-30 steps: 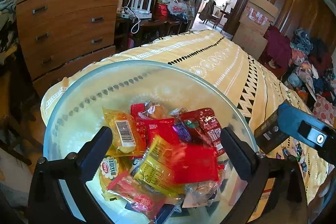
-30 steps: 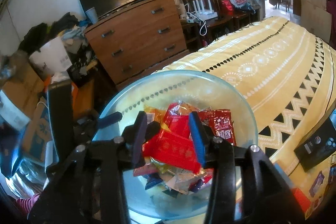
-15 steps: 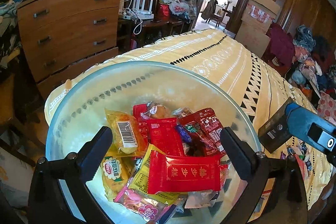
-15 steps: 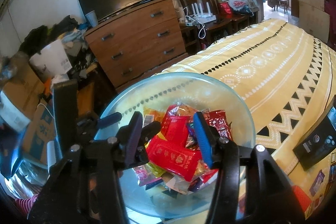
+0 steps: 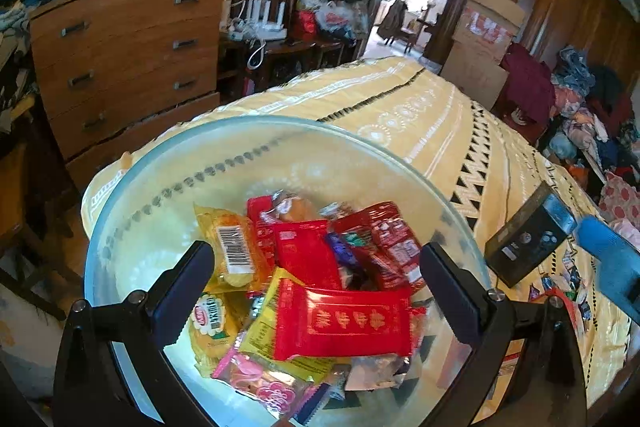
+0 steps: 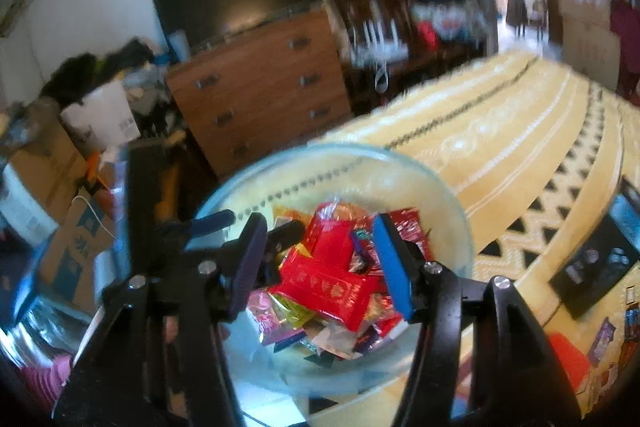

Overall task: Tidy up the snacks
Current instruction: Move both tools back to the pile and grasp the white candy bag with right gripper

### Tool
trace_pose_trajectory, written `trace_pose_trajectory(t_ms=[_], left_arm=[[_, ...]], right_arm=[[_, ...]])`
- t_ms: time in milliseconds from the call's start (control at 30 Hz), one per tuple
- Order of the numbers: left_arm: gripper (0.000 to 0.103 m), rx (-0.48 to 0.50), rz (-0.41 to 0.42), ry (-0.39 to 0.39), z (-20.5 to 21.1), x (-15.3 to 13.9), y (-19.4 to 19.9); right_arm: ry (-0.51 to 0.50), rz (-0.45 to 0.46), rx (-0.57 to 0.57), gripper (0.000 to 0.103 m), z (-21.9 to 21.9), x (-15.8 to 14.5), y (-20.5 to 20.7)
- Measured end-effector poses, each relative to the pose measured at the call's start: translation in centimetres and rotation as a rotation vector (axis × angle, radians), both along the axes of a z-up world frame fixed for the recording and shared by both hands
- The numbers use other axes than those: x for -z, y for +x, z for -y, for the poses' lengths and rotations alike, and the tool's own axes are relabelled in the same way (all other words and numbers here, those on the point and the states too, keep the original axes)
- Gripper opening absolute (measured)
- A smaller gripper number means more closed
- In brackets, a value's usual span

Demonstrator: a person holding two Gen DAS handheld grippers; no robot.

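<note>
Currently, item: red snack packet (image 6: 326, 287), being left on top of the snack pile in the glass bowl (image 6: 460, 223) near the bed's (image 6: 500, 131) foot corner. Right hand-held gripper (image 6: 320, 263): jaws have just been opening, nothing being pinched. Left hand-held gripper (image 5: 316, 291): being held wide open over the bowl, empty. Handling note: the right one is best being drawn clear without the packet being snagged; remaining snacks (image 6: 608, 339) are being awaited at the bed's near edge.
</note>
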State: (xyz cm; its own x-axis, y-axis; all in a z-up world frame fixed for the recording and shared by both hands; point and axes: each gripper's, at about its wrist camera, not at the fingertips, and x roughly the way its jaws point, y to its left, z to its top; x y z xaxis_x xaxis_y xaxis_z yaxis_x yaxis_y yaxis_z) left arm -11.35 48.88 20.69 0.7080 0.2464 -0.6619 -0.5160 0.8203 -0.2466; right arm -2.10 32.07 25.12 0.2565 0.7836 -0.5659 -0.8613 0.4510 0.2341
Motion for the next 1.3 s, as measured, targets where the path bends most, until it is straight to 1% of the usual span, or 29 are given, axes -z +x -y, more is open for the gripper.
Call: trace_pose_trajectory(t_ms=[33, 67, 100, 133, 200, 267, 300, 333, 367, 433, 467, 500, 533, 600, 667, 700, 767, 833, 867, 900, 967, 1033, 1133, 1200, 1233, 1300], left_arm=[[0.103, 0.017, 0.019, 0.025, 1.0, -0.7, -0.1], [0.103, 0.036, 0.040, 0.048, 2.1, -1.4, -0.2], [0.103, 0.078, 0.082, 0.084, 4.3, -2.9, -0.4], [0.103, 0.124, 0.113, 0.112, 6.4, -4.1, -0.5], [0.103, 0.216, 0.172, 0.155, 10.6, -6.2, -0.6], [0.103, 0.332, 0.244, 0.181, 15.7, -8.3, -0.7], [0.103, 0.421, 0.280, 0.186, 19.1, -9.2, -0.5], [0.103, 0.477, 0.295, 0.187, 21.1, -9.6, -0.3], [0.103, 0.556, 0.307, 0.183, 24.2, -9.8, 0.2], [0.103, 0.678, 0.299, 0.163, 28.9, -9.4, 1.2], [0.103, 0.756, 0.275, 0.131, 31.6, -8.6, 2.2], [0.103, 0.807, 0.252, 0.105, 33.4, -7.8, 3.0], [0.103, 0.856, 0.216, 0.079, 35.5, -6.6, 4.1], [0.103, 0.902, 0.134, 0.049, 38.5, -4.1, 6.0], [0.103, 0.923, 0.058, 0.019, 40.8, -1.3, 7.9], [0.102, 0.927, 0.026, 0.010, 41.4, -0.1, 8.6], [0.102, 0.938, -0.013, 0.007, 42.5, 1.3, 9.3], [0.102, 0.940, -0.050, 0.023, 43.3, 3.2, 9.7], [0.102, 0.942, -0.065, 0.021, 43.7, 4.0, 9.9], [0.102, 0.940, -0.079, 0.012, 43.7, 4.7, 10.2], [0.102, 0.935, -0.101, -0.003, 44.1, 5.9, 10.9], [0.102, 0.944, -0.121, -0.024, 44.3, 7.0, 11.5], [0.102, 0.966, -0.134, -0.084, 44.6, 8.9, 12.5], [0.102, 0.986, -0.143, -0.120, 45.2, 10.2, 13.5], [0.101, 1.002, -0.144, -0.144, 45.6, 10.9, 14.1], [0.099, 1.029, -0.139, -0.158, 47.0, 12.3, 15.6]], right_arm=[[0.027, 0.026, 0.017, 0.058, 1.8, -0.2, -0.7], [0.059, 0.054, 0.046, 0.063, 4.3, -0.3, -1.4], [0.095, 0.081, 0.086, 0.071, 7.2, -0.3, -2.1], [0.118, 0.099, 0.123, 0.074, 9.7, -0.2, -2.6], [0.136, 0.109, 0.243, 0.076, 16.2, 0.8, -2.8], [0.093, 0.083, 0.379, 0.076, 23.0, 2.7, -1.9], [0.063, 0.065, 0.433, 0.076, 25.5, 3.6, -1.2], [0.024, 0.035, 0.498, 0.076, 28.6, 4.9, -0.2], [-0.024, -0.011, 0.592, 0.076, 32.9, 6.7, 1.3], [-0.086, -0.099, 0.696, 0.077, 38.4, 9.2, 3.7], [-0.112, -0.155, 0.756, 0.077, 41.4, 10.6, 5.3], [-0.127, -0.207, 0.808, 0.077, 44.1, 11.9, 6.9], [-0.138, -0.247, 0.844, 0.077, 46.2, 12.8, 8.6], [-0.141, -0.317, 0.916, 0.077, 49.7, 14.4, 12.3], [-0.103, -0.427, 0.935, 0.077, 52.3, 16.0, 16.4], [-0.087, -0.465, 0.954, 0.077, 53.2, 16.8, 18.1], [-0.064, -0.522, 0.936, 0.076, 53.5, 18.0, 21.6], [-0.074, -0.548, 0.945, 0.077, 53.4, 18.9, 24.3], [-0.075, -0.576, 0.931, 0.078, 53.2, 19.5, 25.6], [-0.101, -0.600, 0.927, 0.079, 52.8, 20.4, 26.7], [-0.137, -0.593, 0.929, 0.079, 52.3, 21.4, 27.2], [-0.164, -0.532, 0.938, 0.078, 51.8, 21.1, 26.8], [-0.155, -0.427, 0.900, 0.077, 51.5, 19.3, 23.9], [-0.106, -0.380, 0.897, 0.077, 52.5, 18.0, 20.7], [-0.079, -0.370, 0.899, 0.077, 53.5, 17.6, 18.9], [-0.034, -0.361, 0.905, 0.077, 54.9, 17.2, 15.3]])
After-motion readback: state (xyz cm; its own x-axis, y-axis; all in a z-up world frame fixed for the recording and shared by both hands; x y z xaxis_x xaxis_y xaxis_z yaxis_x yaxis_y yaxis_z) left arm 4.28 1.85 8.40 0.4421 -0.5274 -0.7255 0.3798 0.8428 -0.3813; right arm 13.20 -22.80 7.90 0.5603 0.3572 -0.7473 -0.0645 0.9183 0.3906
